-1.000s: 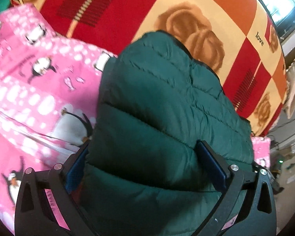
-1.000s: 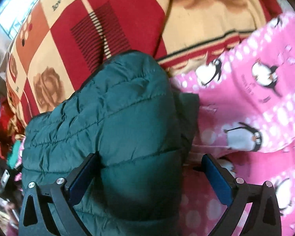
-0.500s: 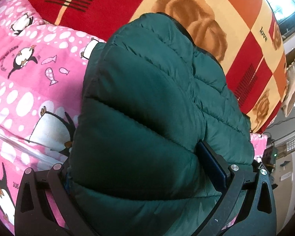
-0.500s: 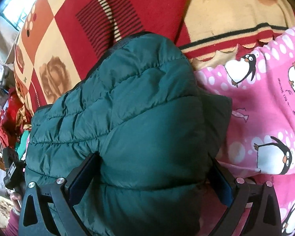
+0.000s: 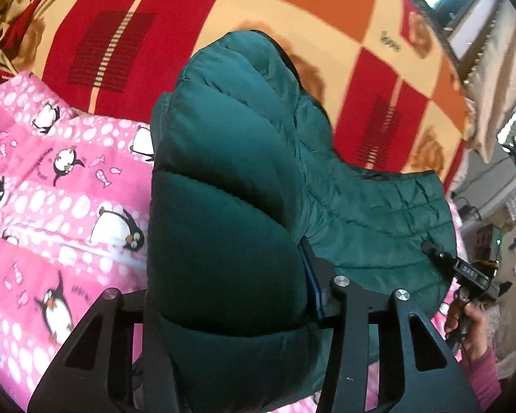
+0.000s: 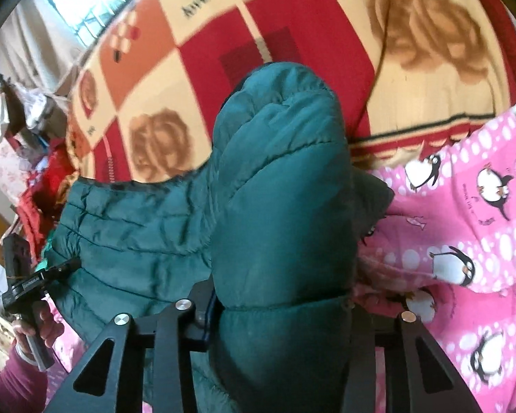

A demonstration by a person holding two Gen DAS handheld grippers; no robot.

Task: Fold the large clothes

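Note:
A dark green quilted puffer jacket [image 5: 230,179] lies across the bed and fills both wrist views [image 6: 278,186]. My left gripper [image 5: 230,292] is shut on a thick bunched fold at one end of the jacket. My right gripper [image 6: 282,296] is shut on a thick fold at the other end. Each fold bulges up between the jaws and hides the fingertips. The rest of the jacket sags between the two grippers. The right gripper shows in the left wrist view [image 5: 464,268], and the left gripper shows in the right wrist view [image 6: 31,285].
A pink penguin-print quilt [image 5: 58,206] lies under and beside the jacket, and it also shows in the right wrist view [image 6: 464,241]. A red, orange and cream rose-pattern blanket [image 5: 292,27] covers the bed beyond. Room clutter stands at the far edge [image 6: 24,110].
Both grippers have closed tighter on the jacket's ends and lifted them. The jacket has bunched into tall folds, and its middle now sags between the grippers.

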